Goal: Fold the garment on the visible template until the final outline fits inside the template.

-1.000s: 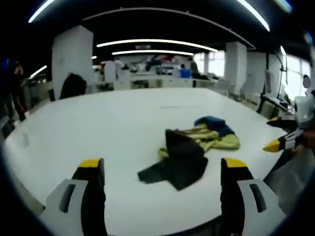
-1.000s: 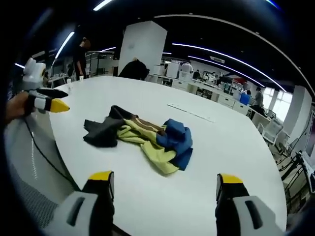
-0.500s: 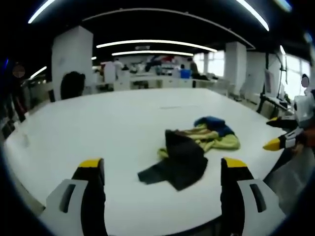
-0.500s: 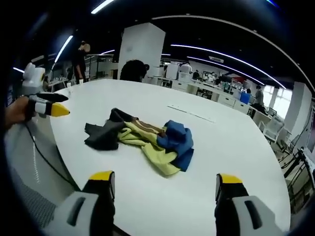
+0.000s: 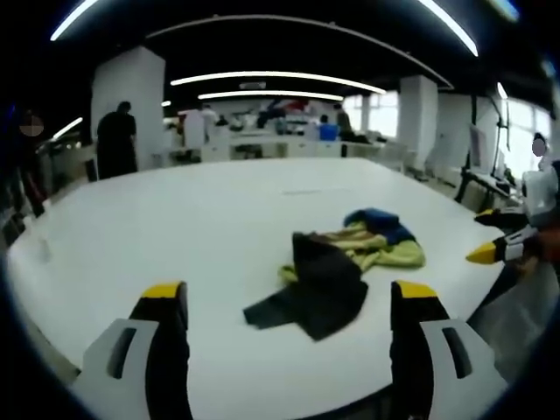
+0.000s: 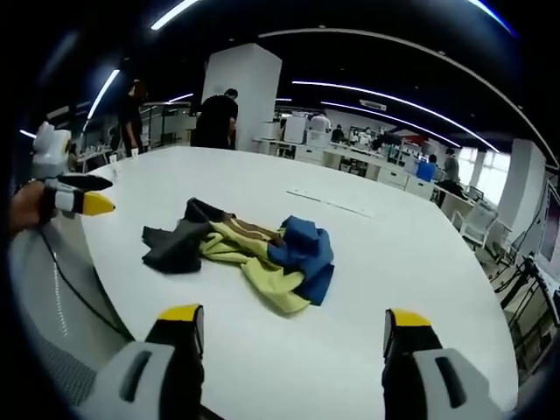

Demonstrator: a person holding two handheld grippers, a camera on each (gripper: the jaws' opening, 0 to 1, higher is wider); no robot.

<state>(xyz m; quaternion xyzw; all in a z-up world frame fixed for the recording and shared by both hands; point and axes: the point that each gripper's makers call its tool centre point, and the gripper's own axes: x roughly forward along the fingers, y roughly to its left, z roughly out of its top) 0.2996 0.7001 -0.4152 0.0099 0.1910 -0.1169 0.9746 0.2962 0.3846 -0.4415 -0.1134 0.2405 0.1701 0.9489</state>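
1. On the left, the left gripper (image 5: 289, 306) hangs over the near edge of the big white table (image 5: 175, 219) with its jaws spread wide and nothing between them. It's well short of the cloth.
2. In the middle sits the garment (image 5: 337, 262), a crumpled heap of dark grey, yellow-green and blue. It lies toward the near right part of the tabletop in the left gripper view. No fold has been made yet, by the look of it. No clear template outline shows, just a faint line (image 6: 328, 203) on the table beyond the heap.
3. Best bet for this step: spread it flat before any folding. Each gripper should pinch one outer edge, dark part (image 6: 171, 249) on one side and blue part (image 6: 302, 249) on the other, then pull apart low over the surface.
4. On the right, the right gripper (image 6: 289, 337) is also wide open and empty, near the table edge.
5. There's loads of bare tabletop to the far side. The near rim is close, though, so dragging the cloth away from it seems safer. A person (image 6: 214, 118) stands well behind the table.
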